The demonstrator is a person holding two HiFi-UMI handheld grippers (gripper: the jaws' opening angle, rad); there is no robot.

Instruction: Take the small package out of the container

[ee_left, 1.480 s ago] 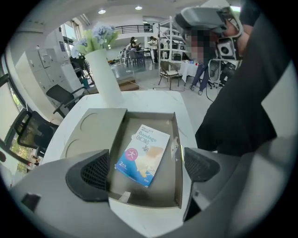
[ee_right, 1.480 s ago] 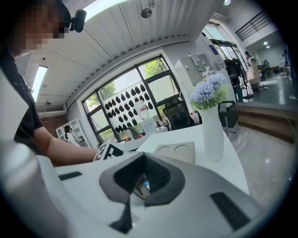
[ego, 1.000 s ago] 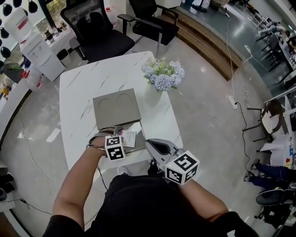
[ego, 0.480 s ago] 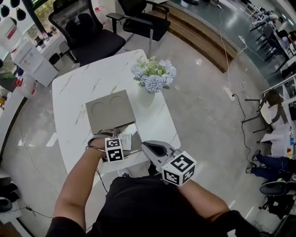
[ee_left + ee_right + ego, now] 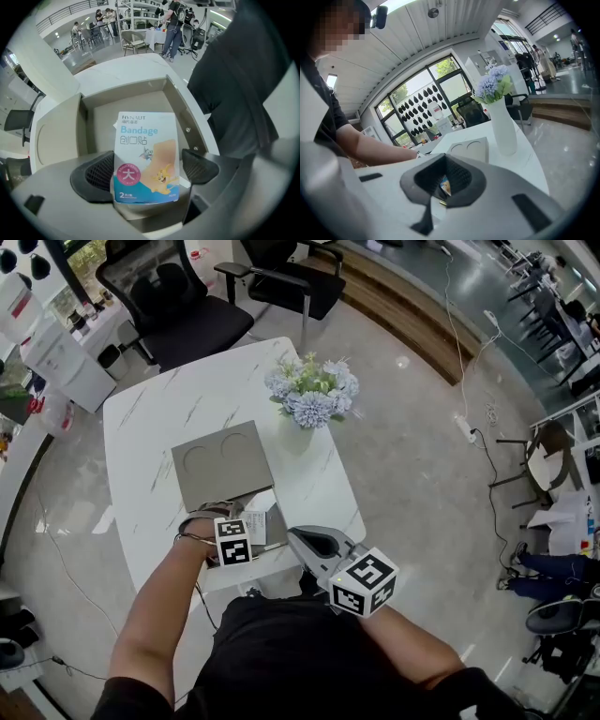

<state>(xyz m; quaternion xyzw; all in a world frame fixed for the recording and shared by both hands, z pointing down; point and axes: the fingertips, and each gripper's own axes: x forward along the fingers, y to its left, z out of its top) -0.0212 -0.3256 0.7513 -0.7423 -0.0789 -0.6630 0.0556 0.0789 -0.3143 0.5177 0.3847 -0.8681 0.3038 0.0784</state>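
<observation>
An open grey container [image 5: 183, 108] sits at the near edge of the white table [image 5: 150, 427]. Inside it is a small white and blue bandage package [image 5: 146, 157], also visible in the head view [image 5: 255, 525]. My left gripper [image 5: 147, 169] reaches into the container, and its jaws are closing round the package. The left pad [image 5: 96, 177] lies against the package's edge, while the right pad [image 5: 199, 165] stands a sliver off it. My right gripper [image 5: 302, 538] hovers off the table's near edge with its jaws shut [image 5: 442, 201] and nothing in them.
The container's grey lid [image 5: 222, 463], with two round recesses, lies just beyond it on the table. Further back stands a white vase of pale flowers [image 5: 314, 395]. Black office chairs [image 5: 187, 310] stand beyond the far edge. The person's body is close to the near edge.
The head view has shifted slightly. My left gripper stays in the container with the package between its jaws. The right gripper has hardly moved.
</observation>
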